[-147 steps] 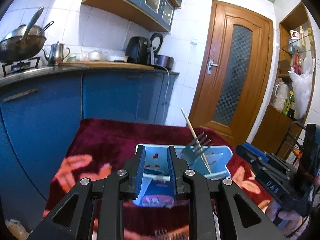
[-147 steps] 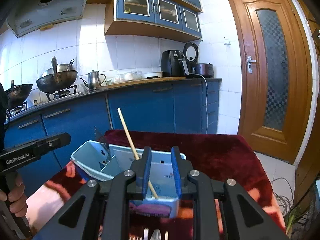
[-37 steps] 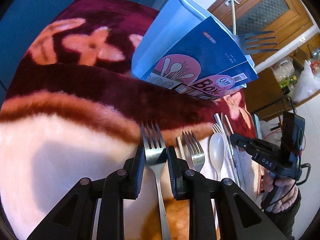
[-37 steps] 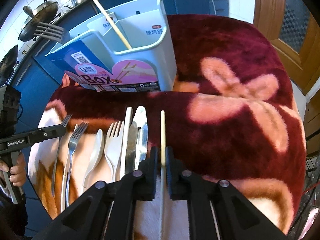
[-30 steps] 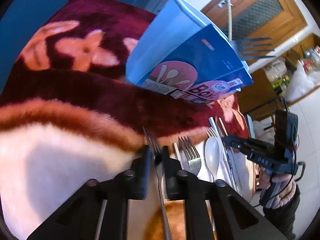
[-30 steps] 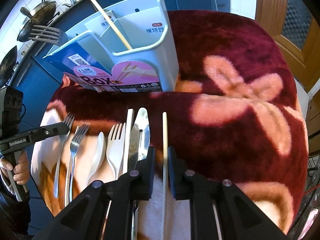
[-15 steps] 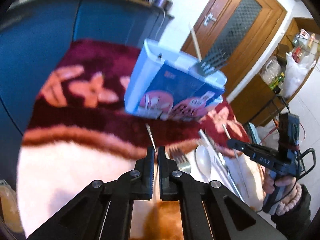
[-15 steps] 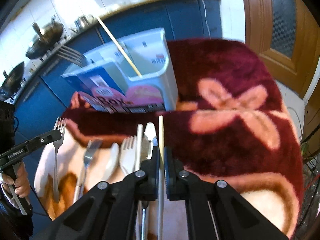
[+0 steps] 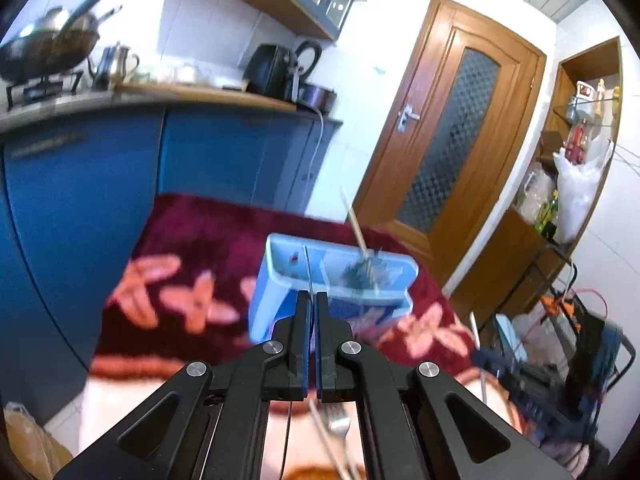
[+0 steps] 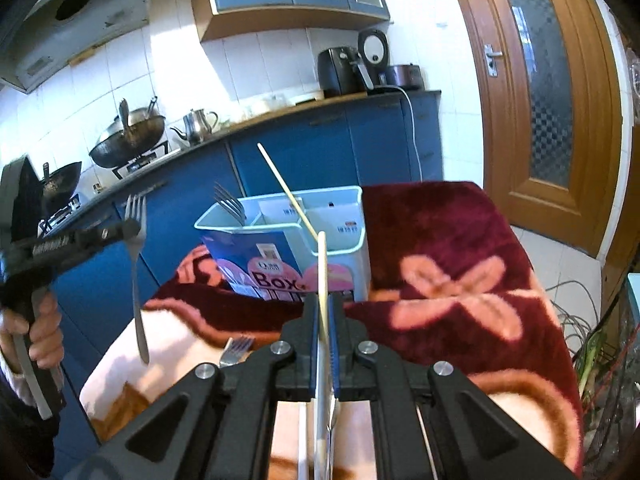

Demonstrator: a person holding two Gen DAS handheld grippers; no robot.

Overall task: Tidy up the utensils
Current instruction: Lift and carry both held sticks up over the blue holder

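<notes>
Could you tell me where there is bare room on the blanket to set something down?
The dark red blanket to the right of the utensil box, toward the door, is bare. The pale stretch in front of the box is crowded: a fork and other cutlery lie there, under both grippers.

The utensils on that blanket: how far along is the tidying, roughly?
Early to midway, I'd say. Done: one fork and one chopstick stand in the blue utensil box. In hand: the left gripper holds a second fork in the air, and the right gripper clamps another chopstick. Left: at least one more fork lies on the blanket, with other pieces partly hidden below the grippers.
</notes>
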